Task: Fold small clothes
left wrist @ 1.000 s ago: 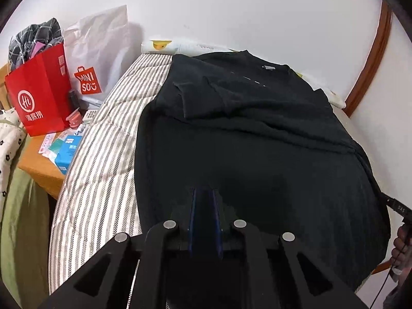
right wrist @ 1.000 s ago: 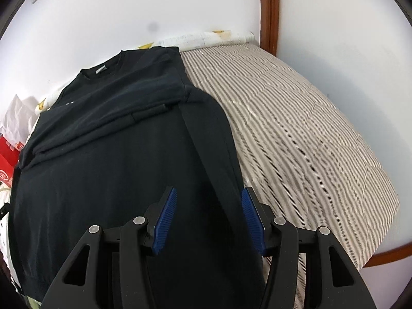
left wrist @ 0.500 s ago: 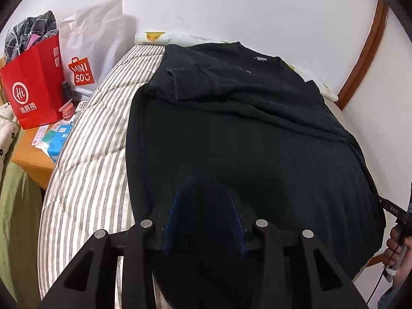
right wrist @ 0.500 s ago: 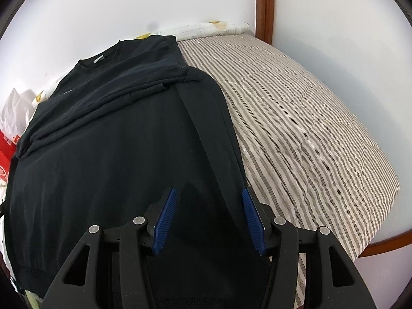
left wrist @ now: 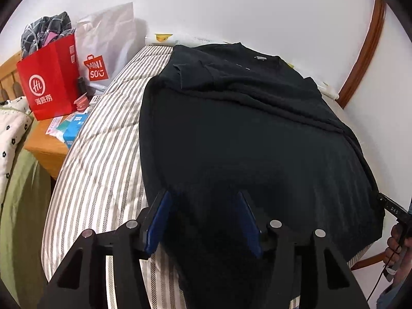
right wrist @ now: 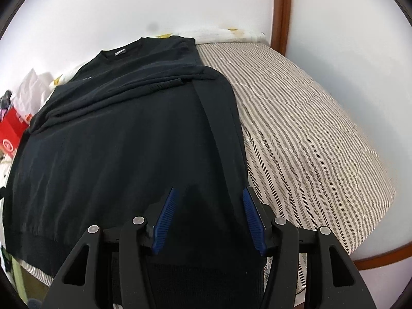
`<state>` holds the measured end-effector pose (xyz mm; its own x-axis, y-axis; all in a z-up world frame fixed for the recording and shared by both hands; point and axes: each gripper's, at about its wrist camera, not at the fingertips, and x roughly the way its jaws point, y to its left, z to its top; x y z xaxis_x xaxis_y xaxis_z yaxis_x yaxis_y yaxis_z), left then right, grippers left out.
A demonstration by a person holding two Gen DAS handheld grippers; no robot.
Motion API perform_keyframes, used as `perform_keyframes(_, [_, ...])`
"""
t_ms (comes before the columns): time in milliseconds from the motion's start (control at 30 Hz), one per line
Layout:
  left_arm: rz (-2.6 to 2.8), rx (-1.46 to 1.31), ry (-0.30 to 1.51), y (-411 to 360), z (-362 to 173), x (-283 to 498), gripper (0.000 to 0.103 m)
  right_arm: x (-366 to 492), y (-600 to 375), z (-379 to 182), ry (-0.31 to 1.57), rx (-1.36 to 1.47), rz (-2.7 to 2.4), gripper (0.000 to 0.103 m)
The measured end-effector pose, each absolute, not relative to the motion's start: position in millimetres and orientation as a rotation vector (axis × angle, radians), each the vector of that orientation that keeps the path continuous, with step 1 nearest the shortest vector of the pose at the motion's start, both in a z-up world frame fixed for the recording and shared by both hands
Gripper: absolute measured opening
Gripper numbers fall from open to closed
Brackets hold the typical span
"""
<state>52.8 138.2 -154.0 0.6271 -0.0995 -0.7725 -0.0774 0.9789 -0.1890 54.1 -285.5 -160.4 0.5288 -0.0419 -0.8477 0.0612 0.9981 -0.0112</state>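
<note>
A black long-sleeved shirt [left wrist: 244, 134] lies flat on the striped bed, collar toward the far wall and both sleeves folded across the chest. My left gripper [left wrist: 203, 195] hovers over the shirt's near left part. Its jaws are opening, with dark cloth below them and nothing pinched. In the right wrist view the same shirt [right wrist: 116, 141] fills the left half. My right gripper [right wrist: 209, 190] stands open above the shirt's near right side, just inside its edge, with the ribbed hem under the fingers.
The striped quilt [right wrist: 309, 141] lies bare right of the shirt and as a strip on its left [left wrist: 103, 154]. A wooden nightstand [left wrist: 43, 144] left of the bed holds a red bag [left wrist: 49, 82], a white bag [left wrist: 108, 51] and small boxes. A person's hand [left wrist: 397, 237] shows at the right edge.
My left gripper's jaws went from shut to well apart. The right gripper drew back toward the near end of the shirt, so the ribbed hem now shows beneath it.
</note>
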Motion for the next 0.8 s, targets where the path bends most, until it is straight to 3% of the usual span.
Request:
perform_keyframes(500, [-0.011,-0.238,0.882,167.7,-165.4,50.2,0.053,59.0,-275.5,-164.6,1.030,0.012,-0.098,0.054])
perform_keyframes(800, [-0.080,-0.358,0.863,190.7,-178.2,8.1,0.053,39.6,-278.2,-157.8,1.027,0.004,-0.078,0.055])
